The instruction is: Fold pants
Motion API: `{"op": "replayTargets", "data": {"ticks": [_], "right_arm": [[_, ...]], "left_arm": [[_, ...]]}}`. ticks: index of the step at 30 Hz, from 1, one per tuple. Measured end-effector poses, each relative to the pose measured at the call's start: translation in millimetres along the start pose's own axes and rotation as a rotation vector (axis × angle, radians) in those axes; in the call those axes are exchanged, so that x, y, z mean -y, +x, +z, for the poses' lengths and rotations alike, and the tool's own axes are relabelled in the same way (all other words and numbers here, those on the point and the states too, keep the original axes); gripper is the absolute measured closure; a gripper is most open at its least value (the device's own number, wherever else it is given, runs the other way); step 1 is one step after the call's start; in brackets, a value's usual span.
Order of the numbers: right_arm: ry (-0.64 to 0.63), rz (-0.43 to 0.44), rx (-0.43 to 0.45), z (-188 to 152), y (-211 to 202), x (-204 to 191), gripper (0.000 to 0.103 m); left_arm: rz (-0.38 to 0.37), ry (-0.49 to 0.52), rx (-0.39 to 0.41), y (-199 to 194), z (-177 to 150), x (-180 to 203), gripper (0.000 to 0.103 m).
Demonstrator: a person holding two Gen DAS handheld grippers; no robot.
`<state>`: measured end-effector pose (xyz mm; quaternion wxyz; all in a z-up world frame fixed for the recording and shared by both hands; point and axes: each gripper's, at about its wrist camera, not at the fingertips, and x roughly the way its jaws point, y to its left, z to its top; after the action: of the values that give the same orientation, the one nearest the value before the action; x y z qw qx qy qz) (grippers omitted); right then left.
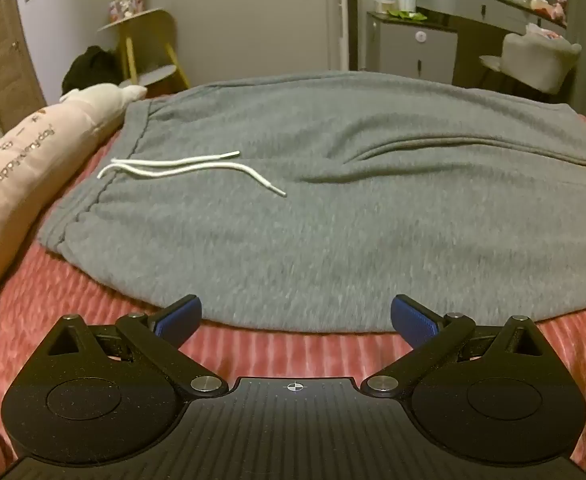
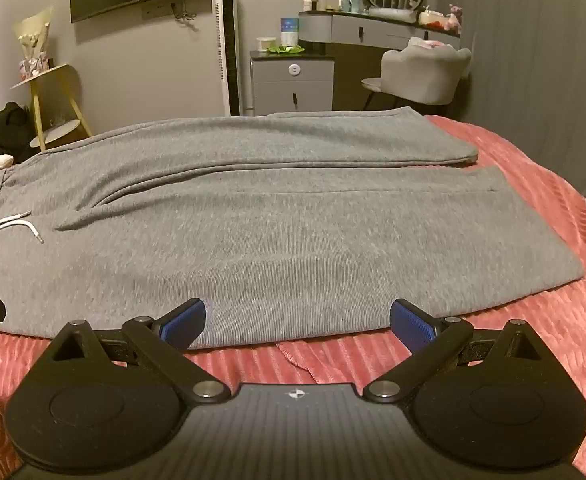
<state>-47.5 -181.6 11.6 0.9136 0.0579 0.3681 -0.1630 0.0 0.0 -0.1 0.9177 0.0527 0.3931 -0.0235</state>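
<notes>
Here, grey pants (image 1: 333,208) of a soft, fleecy knit lie spread flat on a bed under a pink ribbed blanket (image 1: 73,292). In the left wrist view the waistband sits at about ten o'clock, with a white drawstring (image 1: 181,168) trailing in two loose strands across the front toward the centre. A shallow crease runs from the crotch toward three o'clock, where the legs part. In the right wrist view the two legs stretch side by side toward two and three o'clock, the far leg ending in a hem (image 2: 465,156) at about two o'clock, and the near leg reaching a little further right. The cloth looks mostly smooth, with a few soft folds near the crotch.

The left claw (image 1: 296,320) is spread wide, nothing between its blue pads (image 1: 181,320); the near edge of the pants lies just beyond the tips at twelve o'clock, over the hip part of the garment. The right claw (image 2: 297,322) is likewise spread wide and empty, its blue pads (image 2: 183,324) at the near edge of the near leg, which fills the view from nine through twelve to two o'clock. Whether either claw touches the fabric cannot be told.

A pale plush pillow (image 1: 25,176) with stitched writing lies just beside the waistband at nine o'clock in the left view.
</notes>
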Motion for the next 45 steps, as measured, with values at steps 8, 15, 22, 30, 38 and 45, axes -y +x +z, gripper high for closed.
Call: {"op": "replayTargets", "data": {"ticks": [8, 15, 22, 30, 38, 45], "right_arm": [[0.007, 0.004, 0.002, 1.6, 0.9, 2.1, 0.004], [0.013, 0.003, 0.009, 2.5, 3.7, 0.6, 0.004], [0.024, 0.008, 0.012, 0.1, 0.3, 3.4, 0.004], [0.036, 0.011, 0.014, -0.4, -1.9, 5.5, 0.004], [0.045, 0.013, 0.015, -0.8, -2.7, 7.4, 0.004], [0.046, 0.014, 0.014, -0.8, -2.8, 7.6, 0.004]], "left_arm": [[-0.003, 0.002, -0.01, 5.7, -1.8, 0.4, 0.0], [-0.007, -0.009, -0.023, 5.6, -2.3, -0.6, 0.0], [-0.011, -0.013, -0.027, 6.4, -2.6, -1.0, 0.0], [-0.014, -0.021, -0.034, 7.3, -2.8, -1.6, 0.0], [-0.016, -0.026, -0.04, 7.8, -2.7, -2.7, 0.0], [-0.018, -0.03, -0.048, 9.0, -2.7, -3.4, 0.0]]}}
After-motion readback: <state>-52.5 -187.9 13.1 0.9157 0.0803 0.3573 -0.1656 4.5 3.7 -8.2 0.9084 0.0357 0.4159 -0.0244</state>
